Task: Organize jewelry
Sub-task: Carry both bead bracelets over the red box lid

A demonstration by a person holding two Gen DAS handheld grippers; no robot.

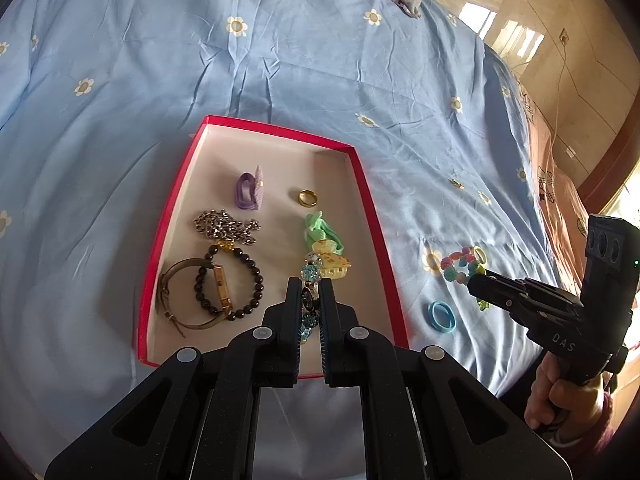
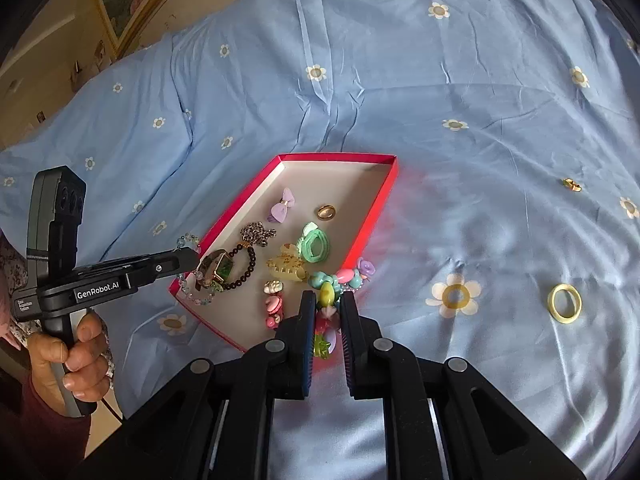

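Left hand-held gripper (image 1: 311, 300) clamped narrow on blue beaded bracelet (image 1: 311, 280), over red tray (image 1: 370, 184) on bed (image 1: 120, 120). Right hand-held gripper (image 2: 327, 304) pinching colourful bead bracelet (image 2: 328, 294) at tray's 5 o'clock edge. Yellow ring (image 2: 564, 303) lying at 3 o'clock, well apart.

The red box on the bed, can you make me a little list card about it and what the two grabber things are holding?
box: red box, open, white inside, on the blue flowered bedspread
inside: purple bow, gold ring, silver chain, black bead bracelet, watch, green hair tie, yellow claw clip
left gripper: shut on blue crystal bracelet
right gripper: shut on colorful bead bracelet
outside box: blue hair tie, yellow ring
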